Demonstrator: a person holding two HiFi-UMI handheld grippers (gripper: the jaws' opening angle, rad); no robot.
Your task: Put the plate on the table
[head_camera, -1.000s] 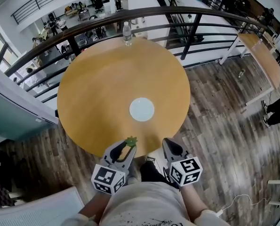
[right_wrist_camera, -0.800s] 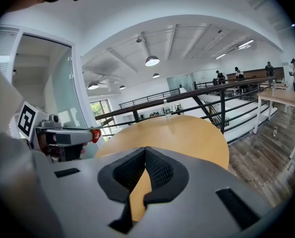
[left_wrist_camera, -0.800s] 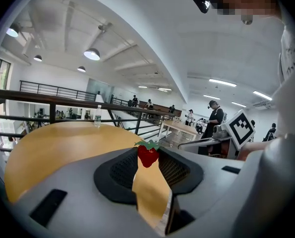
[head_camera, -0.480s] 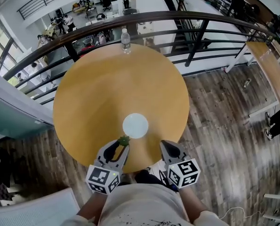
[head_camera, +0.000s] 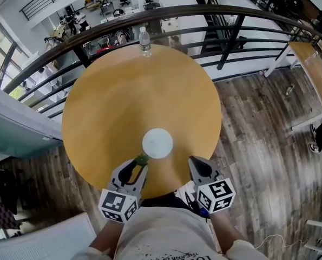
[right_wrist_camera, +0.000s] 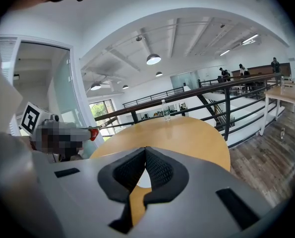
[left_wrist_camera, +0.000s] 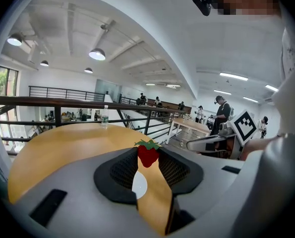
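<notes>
A small white plate (head_camera: 157, 143) lies flat on the round wooden table (head_camera: 112, 107), near its front edge. My left gripper (head_camera: 139, 163) hangs just short of the plate, shut on a red toy strawberry (head_camera: 142, 160) pinched at its tips; in the left gripper view the strawberry (left_wrist_camera: 148, 153) sits between the jaws, with the plate (left_wrist_camera: 139, 184) showing below it. My right gripper (head_camera: 194, 162) is at the table's front edge, right of the plate, shut and holding nothing. Its closed tips (right_wrist_camera: 146, 150) hide most of the plate (right_wrist_camera: 144, 179).
A clear water bottle (head_camera: 145, 41) stands at the table's far edge against a dark metal railing (head_camera: 215, 15). Wood-plank floor (head_camera: 258, 123) surrounds the table. A long desk (head_camera: 315, 75) stands at the far right. People are in the distance below and beyond.
Both grippers have edged forward toward the table, so the plate now lies closer to their tips. The left keeps hold of the strawberry; the right stays shut.
</notes>
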